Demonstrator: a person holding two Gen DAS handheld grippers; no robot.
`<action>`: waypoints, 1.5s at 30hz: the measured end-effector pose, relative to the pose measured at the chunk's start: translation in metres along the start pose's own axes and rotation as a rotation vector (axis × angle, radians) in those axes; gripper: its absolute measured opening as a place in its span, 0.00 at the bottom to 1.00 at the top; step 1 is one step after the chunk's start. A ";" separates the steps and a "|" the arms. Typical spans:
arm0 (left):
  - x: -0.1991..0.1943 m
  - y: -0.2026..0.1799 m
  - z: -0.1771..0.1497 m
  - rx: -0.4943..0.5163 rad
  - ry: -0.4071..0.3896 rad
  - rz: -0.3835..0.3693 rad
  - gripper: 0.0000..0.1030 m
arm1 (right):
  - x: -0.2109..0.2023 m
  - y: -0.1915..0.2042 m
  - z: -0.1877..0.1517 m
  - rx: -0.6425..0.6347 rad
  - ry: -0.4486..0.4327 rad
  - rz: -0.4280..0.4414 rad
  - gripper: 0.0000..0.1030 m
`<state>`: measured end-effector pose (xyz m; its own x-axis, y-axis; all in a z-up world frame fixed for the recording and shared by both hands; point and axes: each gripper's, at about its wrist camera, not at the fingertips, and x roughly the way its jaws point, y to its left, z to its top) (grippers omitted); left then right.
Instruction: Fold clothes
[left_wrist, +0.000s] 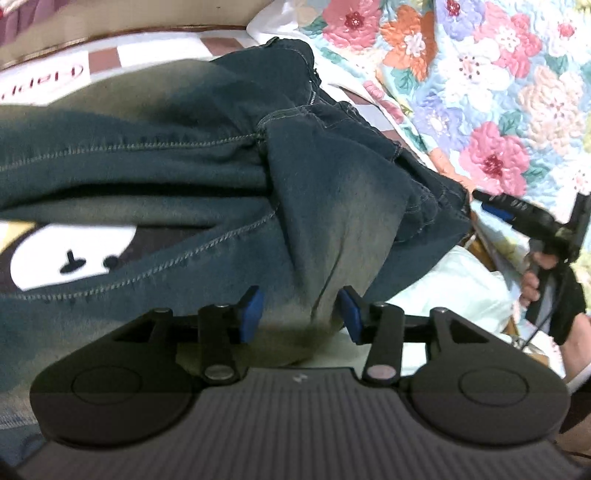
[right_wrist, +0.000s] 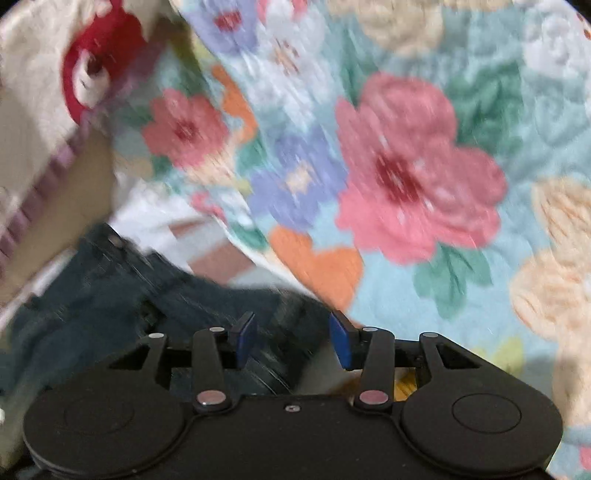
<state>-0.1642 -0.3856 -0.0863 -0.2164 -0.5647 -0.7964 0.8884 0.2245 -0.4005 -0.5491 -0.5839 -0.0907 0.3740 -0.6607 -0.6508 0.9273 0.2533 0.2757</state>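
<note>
Floral quilt (right_wrist: 406, 177) borders the bed where dark jeans (left_wrist: 184, 158) lie bunched; left claw (left_wrist: 301, 314) and right claw (right_wrist: 293, 339) both gape, released, over denim.

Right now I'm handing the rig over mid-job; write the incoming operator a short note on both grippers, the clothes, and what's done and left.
Left gripper: jaws apart, faded dark blue denim jeans between the blue pads, not pinched.
Right gripper: jaws apart, over the jeans' edge, holding nothing; that view is blurred.
Jeans lie bunched on the bed beside the floral quilted blanket, partly covering a dark cloth with a white cartoon print.
Done: jeans appear folded over once, loosely.
Left: probably flatten, then finish the fold.
</note>
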 end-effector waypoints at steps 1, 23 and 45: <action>0.000 -0.004 0.002 0.015 -0.001 0.015 0.44 | 0.003 0.001 0.000 -0.010 -0.001 0.021 0.48; -0.202 0.027 0.058 0.027 -0.034 0.447 0.44 | -0.011 0.183 0.164 -0.260 0.455 0.613 0.53; -0.171 0.036 0.082 -0.098 -0.238 0.454 0.48 | -0.266 0.195 0.392 -0.512 0.245 0.395 0.56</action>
<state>-0.0623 -0.3458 0.0730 0.2904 -0.5553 -0.7793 0.8267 0.5557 -0.0879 -0.4745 -0.6356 0.4132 0.6225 -0.2872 -0.7280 0.5898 0.7836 0.1952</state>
